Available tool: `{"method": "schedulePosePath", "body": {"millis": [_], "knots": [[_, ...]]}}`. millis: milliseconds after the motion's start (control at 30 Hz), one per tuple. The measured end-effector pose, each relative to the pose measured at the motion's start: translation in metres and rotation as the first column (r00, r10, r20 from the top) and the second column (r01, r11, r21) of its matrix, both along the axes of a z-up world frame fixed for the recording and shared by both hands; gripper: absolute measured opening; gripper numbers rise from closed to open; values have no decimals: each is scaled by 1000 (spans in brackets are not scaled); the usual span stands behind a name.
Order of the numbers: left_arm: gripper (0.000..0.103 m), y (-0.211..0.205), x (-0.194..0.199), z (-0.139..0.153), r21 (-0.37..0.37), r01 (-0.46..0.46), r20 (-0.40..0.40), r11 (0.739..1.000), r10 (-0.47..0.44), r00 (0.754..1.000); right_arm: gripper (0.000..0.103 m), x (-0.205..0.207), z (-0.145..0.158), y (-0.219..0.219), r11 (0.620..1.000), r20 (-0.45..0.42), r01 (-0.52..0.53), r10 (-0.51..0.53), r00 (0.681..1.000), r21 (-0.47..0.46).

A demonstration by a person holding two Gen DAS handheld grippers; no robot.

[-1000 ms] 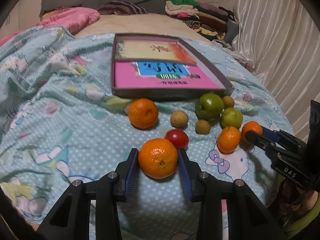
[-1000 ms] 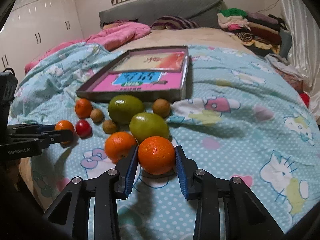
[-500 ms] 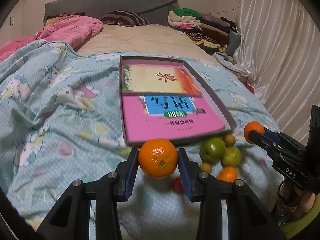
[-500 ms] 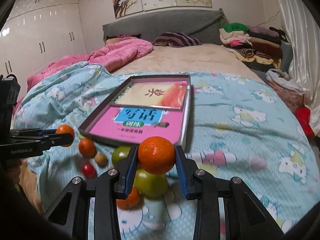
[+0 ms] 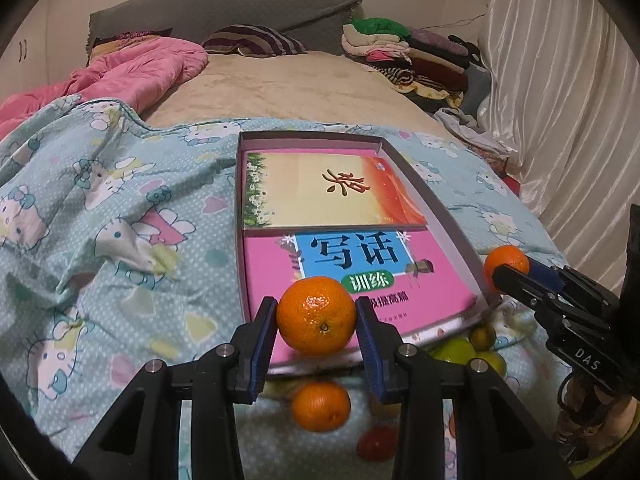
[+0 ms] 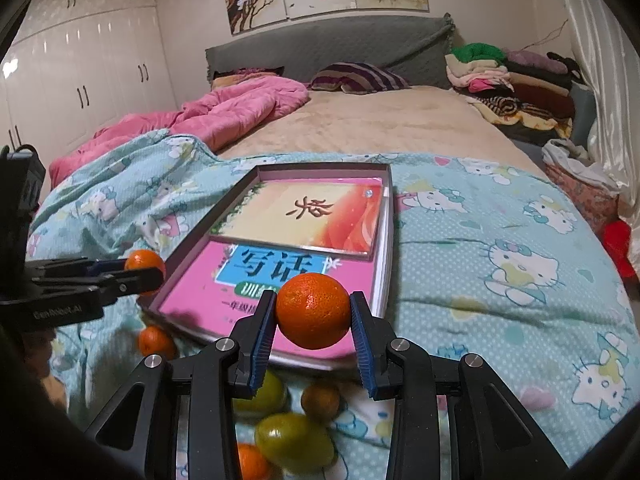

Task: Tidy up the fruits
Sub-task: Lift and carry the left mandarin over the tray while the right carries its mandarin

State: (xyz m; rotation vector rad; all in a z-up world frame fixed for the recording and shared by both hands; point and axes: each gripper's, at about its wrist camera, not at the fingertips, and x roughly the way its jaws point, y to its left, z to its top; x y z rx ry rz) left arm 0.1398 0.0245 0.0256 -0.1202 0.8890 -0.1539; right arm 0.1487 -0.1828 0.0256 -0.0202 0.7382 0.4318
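Orange, dimpled mandarin [image 5: 316, 316] in left gripper [image 5: 316, 332]

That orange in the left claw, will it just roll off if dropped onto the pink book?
Probably: the orange is round and the pink book looks flat and glossy. The box rim might stop it. It seems firm, keeping its shape between the pads.
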Motion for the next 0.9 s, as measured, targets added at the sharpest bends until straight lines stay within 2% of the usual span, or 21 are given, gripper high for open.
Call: {"method": "schedulePosePath", "body": {"millis": [400, 900], "knots": [[39, -9, 21, -19, 14, 11, -21, 1000, -11, 1000, 38, 30, -17, 8, 1000, -79, -14, 13, 997, -9], [40, -11, 26, -41, 42, 10, -53, 999, -7, 999, 38, 42, -46, 18, 995, -128, -42, 31, 991, -86]]}}
